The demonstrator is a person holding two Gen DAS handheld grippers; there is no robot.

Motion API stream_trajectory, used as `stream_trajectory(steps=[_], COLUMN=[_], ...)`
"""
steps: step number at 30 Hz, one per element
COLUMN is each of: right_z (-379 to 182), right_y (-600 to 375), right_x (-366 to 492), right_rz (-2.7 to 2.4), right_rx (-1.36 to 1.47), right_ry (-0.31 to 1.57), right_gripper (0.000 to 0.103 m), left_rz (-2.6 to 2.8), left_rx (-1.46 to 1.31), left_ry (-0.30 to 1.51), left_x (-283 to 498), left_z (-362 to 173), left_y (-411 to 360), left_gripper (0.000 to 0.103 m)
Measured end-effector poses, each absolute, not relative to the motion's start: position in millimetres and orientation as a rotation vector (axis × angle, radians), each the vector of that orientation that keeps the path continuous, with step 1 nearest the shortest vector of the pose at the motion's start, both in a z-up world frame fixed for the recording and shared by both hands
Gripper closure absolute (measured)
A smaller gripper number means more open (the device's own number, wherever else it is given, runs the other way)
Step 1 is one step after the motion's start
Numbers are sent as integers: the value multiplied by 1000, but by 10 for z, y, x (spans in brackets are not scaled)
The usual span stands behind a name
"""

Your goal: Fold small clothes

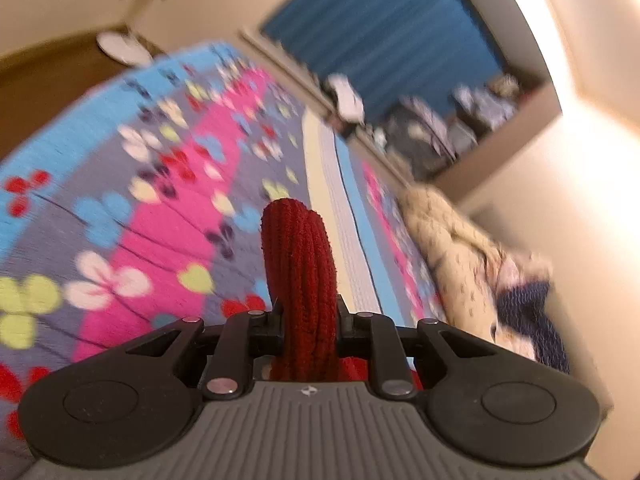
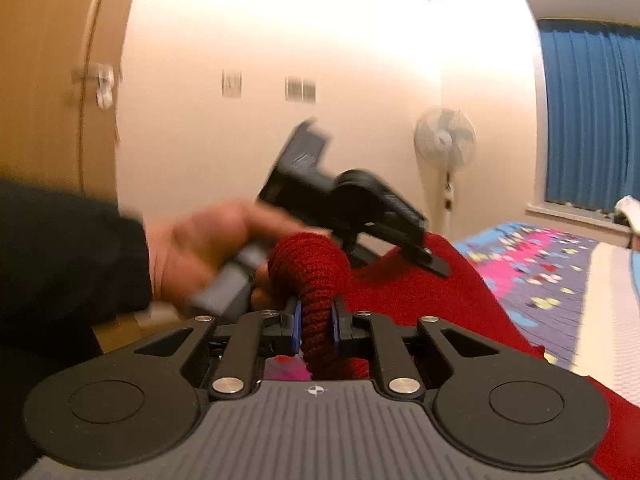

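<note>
A dark red knitted garment (image 2: 432, 292) is held up between both grippers above the bed. My left gripper (image 1: 308, 320) is shut on a bunched fold of the red knit (image 1: 298, 272), which sticks up between its jaws. My right gripper (image 2: 316, 324) is shut on another rolled edge of the same garment (image 2: 316, 280). In the right wrist view the left gripper (image 2: 424, 256) shows ahead, held by a hand (image 2: 200, 252), with the red cloth stretched from it toward the right.
A bed with a flowered blue, pink and purple cover (image 1: 160, 184) lies below. A cream spotted garment (image 1: 448, 248) and a dark blue knit (image 1: 528, 320) lie at its right. Blue curtains (image 2: 592, 112), a standing fan (image 2: 444, 140) and a wooden door (image 2: 52, 80) surround.
</note>
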State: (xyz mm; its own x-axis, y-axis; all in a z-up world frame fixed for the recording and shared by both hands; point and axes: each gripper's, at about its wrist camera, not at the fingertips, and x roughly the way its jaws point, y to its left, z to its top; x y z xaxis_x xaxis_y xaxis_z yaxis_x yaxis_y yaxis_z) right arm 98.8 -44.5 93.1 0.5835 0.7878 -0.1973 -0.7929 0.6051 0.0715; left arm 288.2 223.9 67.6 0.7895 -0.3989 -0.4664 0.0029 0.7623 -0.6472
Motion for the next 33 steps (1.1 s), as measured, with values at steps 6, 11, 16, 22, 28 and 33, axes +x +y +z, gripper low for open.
stream_trajectory(steps=[6, 11, 16, 22, 28, 33], right_z=[712, 950, 903, 243, 174, 102], right_y=[-558, -1263, -2370, -3222, -3531, -3628], right_x=[1089, 1128, 1121, 1226, 1185, 1362], right_rz=[827, 617, 253, -103, 11, 32], right_rx=[57, 238, 432, 628, 813, 858], right_ry=[472, 462, 500, 805, 738, 749], right_gripper=[89, 90, 91, 90, 63, 46], left_rz=[-20, -177, -343, -399, -506, -555], left_rx=[-652, -743, -696, -391, -141, -14], left_ry=[777, 581, 443, 716, 729, 801], left_x=[2870, 2721, 2435, 2416, 2275, 2216], left_z=[455, 854, 1094, 715, 476, 226], left_y=[2026, 1661, 1214, 460, -74, -381], left_gripper=[82, 37, 14, 42, 53, 54])
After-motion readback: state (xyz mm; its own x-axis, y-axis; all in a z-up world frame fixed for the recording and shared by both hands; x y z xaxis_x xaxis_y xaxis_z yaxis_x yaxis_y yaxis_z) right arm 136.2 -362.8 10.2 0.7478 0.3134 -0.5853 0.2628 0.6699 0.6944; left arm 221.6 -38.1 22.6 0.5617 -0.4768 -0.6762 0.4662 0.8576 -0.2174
